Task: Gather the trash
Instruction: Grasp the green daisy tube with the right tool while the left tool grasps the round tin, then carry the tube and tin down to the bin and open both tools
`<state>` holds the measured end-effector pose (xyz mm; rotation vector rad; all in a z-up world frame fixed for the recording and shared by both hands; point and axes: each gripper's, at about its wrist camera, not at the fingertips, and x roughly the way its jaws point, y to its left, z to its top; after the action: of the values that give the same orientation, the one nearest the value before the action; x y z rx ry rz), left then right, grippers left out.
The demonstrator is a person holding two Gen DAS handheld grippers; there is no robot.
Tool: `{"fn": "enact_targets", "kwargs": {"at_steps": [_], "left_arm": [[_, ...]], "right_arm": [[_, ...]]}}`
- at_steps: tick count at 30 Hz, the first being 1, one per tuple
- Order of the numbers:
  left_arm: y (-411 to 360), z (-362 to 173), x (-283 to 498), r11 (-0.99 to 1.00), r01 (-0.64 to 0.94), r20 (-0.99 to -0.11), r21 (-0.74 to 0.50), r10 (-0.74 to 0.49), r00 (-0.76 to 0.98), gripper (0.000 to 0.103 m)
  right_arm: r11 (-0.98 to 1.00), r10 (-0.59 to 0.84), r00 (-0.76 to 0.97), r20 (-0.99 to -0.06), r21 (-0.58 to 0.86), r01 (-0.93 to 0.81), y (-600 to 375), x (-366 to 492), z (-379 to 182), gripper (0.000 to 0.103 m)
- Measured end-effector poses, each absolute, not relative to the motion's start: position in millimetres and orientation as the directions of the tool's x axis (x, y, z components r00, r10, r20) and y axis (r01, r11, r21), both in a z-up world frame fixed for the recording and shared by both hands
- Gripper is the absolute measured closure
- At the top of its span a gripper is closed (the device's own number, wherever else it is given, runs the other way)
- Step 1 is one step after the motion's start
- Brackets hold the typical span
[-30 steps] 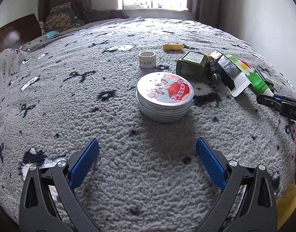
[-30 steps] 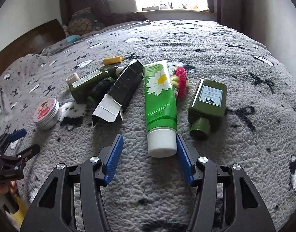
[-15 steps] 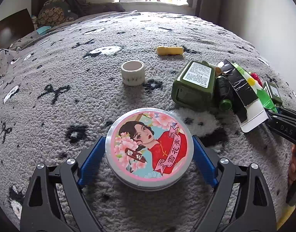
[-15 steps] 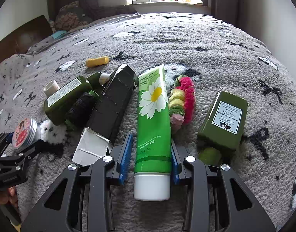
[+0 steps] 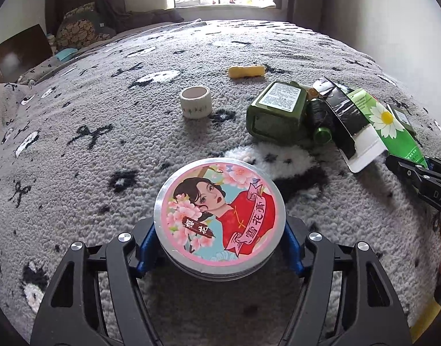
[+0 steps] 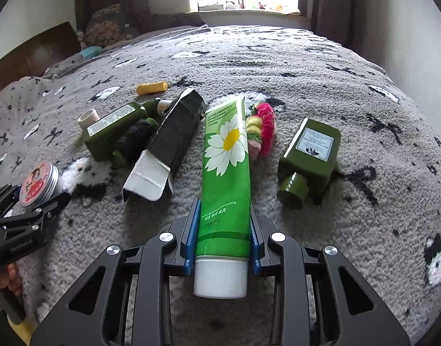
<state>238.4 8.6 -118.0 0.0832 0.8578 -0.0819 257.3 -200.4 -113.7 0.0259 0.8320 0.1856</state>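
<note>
Claws both have a grip now, left gripper (image 5: 219, 248) closing on the tin (image 5: 219, 219), right gripper (image 6: 222, 242) clamping the green tube (image 6: 226, 173), with bottles and the box left.

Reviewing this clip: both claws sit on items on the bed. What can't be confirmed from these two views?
- Left claw: the round tin hides the pad faces; contact unclear.
- Second green bottle: left view, mostly behind the green tube.
- Tube cap: right view, underside hidden.
- Hand: cut off by the right view's edge.
- Bottle label: print too small.
</note>
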Motion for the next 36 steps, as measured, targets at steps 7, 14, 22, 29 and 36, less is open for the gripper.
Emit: {"fn": "enact_targets", "kwargs": {"at_steps": [7, 14, 22, 29, 36], "left_arm": [[3.8, -113.8, 181.6, 0.987, 0.153, -0.727, 0.045, -0.073, 0.682, 0.038], [-4.9, -106.6, 123.7, 0.982, 0.183, -0.695, 0.041, -0.104, 0.712, 0.038], [-17.3, -89.8, 57.6, 0.972, 0.228, -0.643, 0.065, -0.134, 0.754, 0.038], [-20.2, -97.3, 17.5, 0.968, 0.249, -0.653, 0.042, -0.162, 0.74, 0.038], [-22.5, -123.4, -9.3, 0.963, 0.268, -0.7, 0.003, -0.189, 0.689, 0.038]], "right_arm": [[0.972, 0.231, 0.676, -0.7, 0.14, -0.188, -214.2, 198.6, -111.9, 0.073], [0.961, 0.265, 0.693, -0.67, 0.127, -0.245, -213.9, 135.5, -106.5, 0.073], [0.952, 0.3, 0.733, -0.611, 0.139, -0.274, -220.9, 70.4, -94.9, 0.073], [0.945, 0.321, 0.723, -0.612, 0.151, -0.291, -221.0, 35.0, -104.1, 0.073], [0.942, 0.329, 0.694, -0.64, 0.169, -0.29, -216.2, 12.1, -125.2, 0.073]]}}
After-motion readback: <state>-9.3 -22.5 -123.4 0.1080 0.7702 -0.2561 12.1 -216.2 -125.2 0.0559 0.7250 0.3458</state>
